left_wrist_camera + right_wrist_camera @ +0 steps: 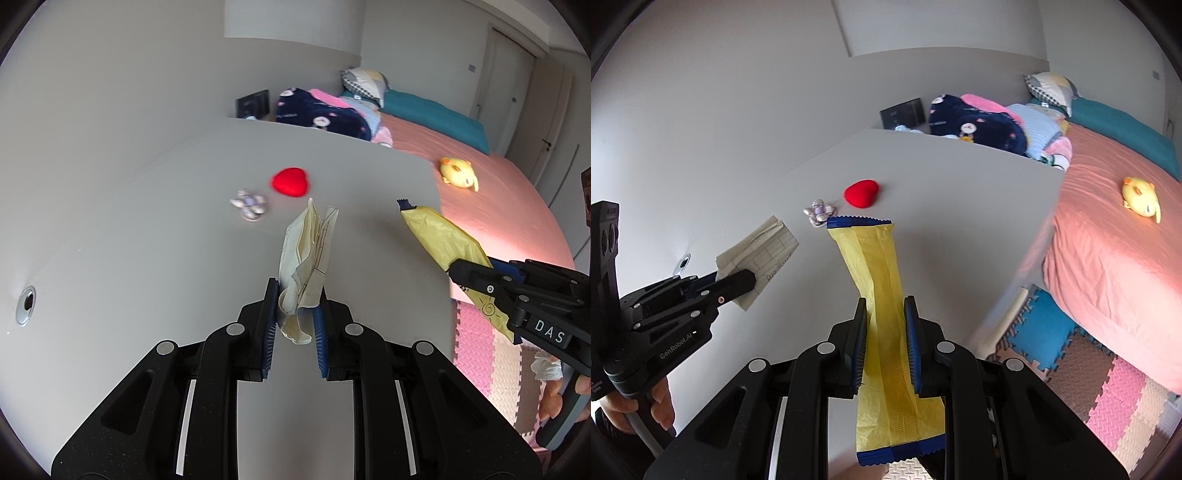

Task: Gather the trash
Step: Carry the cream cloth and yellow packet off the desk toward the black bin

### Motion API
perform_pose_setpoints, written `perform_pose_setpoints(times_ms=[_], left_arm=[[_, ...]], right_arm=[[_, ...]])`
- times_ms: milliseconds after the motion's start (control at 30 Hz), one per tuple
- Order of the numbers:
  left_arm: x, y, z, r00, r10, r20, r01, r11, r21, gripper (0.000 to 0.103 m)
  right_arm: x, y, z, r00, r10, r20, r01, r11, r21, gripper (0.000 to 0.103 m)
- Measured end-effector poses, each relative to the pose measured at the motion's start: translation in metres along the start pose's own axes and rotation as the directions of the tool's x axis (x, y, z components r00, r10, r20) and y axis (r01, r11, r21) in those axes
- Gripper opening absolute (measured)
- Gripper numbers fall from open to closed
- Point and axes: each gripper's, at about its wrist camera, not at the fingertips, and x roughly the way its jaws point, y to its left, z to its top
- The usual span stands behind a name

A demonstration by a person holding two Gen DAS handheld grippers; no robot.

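Note:
My left gripper (pixel 298 295) is shut on a crumpled cream paper (pixel 308 251) and holds it above the white table (pixel 147 229). From the right wrist view the same gripper (pixel 746 277) and its paper (pixel 764 251) show at the left. My right gripper (pixel 885 310) is shut on a long yellow wrapper (pixel 879 266) with dark blue ends, lifted over the table's right side. In the left wrist view that gripper (pixel 458 269) pinches the yellow wrapper (pixel 436 232) near the table edge.
A red heart-shaped object (pixel 290 181) and a small pale flower-shaped object (pixel 249 203) lie on the table. A cable hole (pixel 26 304) sits at the left. Right of the table stand a pink bed (pixel 498 192) with a yellow plush toy (pixel 458 171) and coloured foam floor mats (pixel 1089 376).

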Motion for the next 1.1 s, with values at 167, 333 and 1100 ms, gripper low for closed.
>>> perform_pose_setpoints(times_ms=[167,333,1100], left_arm=[[-0.007,-0.029,-0.003,1.000,-0.023,0.007,0.023,0.999,0.035,0.018],[-0.009,-0.058,-0.005,0.999,-0.054,0.007,0.054,0.996,0.069,0.018],[0.000,-0.170,-0.021,0.979,-0.198,-0.049,0.204,0.952,0.230,0.019]], right_arm=[[-0.023,-0.019,-0.012,1.000,-0.015,0.026,0.014,1.000,0.028,0.021],[-0.042,-0.035,-0.024,0.998,-0.034,0.047,0.032,0.998,0.051,0.021],[-0.114,-0.118,-0.068,0.981,-0.157,0.114,0.131,0.970,0.207,0.021]])
